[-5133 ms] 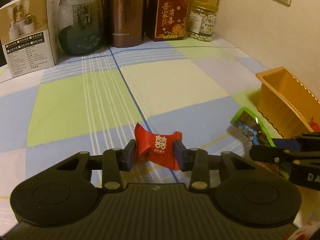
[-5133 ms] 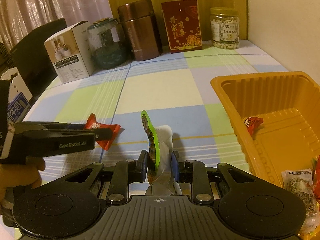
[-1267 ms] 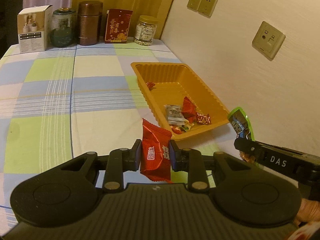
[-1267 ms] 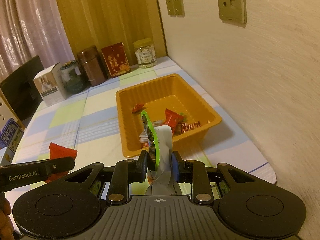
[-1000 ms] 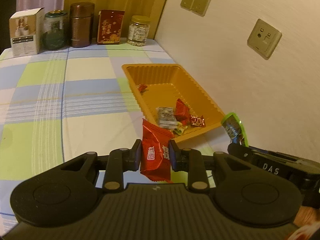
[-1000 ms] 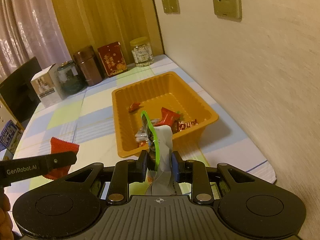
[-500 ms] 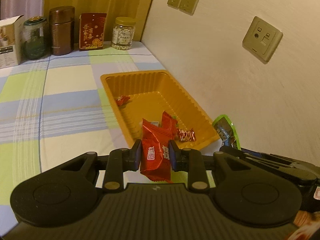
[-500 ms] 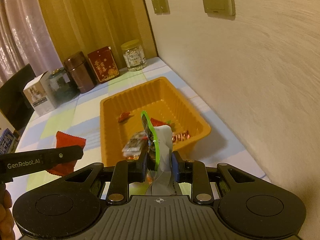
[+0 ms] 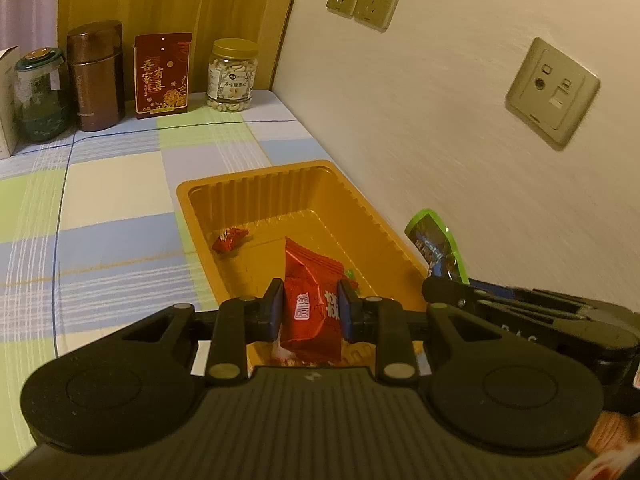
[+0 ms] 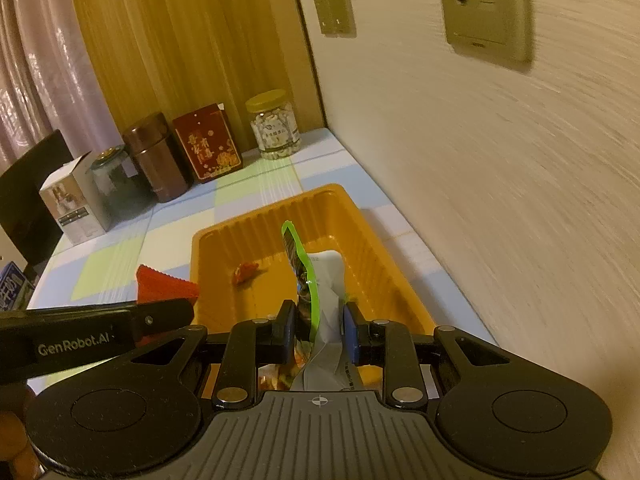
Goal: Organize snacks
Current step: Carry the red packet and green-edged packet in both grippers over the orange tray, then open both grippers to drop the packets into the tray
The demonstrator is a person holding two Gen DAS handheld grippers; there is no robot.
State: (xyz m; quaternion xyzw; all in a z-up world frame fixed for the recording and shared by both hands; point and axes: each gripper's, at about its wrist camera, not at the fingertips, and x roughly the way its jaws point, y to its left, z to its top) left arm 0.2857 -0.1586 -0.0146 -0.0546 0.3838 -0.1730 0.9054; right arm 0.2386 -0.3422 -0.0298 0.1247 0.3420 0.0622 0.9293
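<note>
The left gripper (image 9: 311, 307) is clamped on a red foil snack packet with white lettering (image 9: 312, 300), its pads pressing the packet's two sides so that it stands upright between them, above the near end of the orange ribbed plastic tray (image 9: 256, 178). The right gripper (image 10: 319, 326) is likewise closed on a green-edged snack pouch with a white back (image 10: 316, 292), held edge-up over the same tray (image 10: 224, 232). Both grips appear chosen to carry the packets clear of the checked tablecloth (image 9: 112, 184) and release them into the tray, which lies close against the wall. A small red wrapped sweet (image 9: 229, 239) already lies on the tray floor; other contents near the front are largely hidden by the held packets. Jars and boxes line the far table edge, well apart from the work. Compared with a second ago, both grippers have travelled toward the wall: the tray, then ahead and to one side, now sits directly beneath the fingertips. Neither grip has altered. Release into the tray is judged the pending step.
</note>
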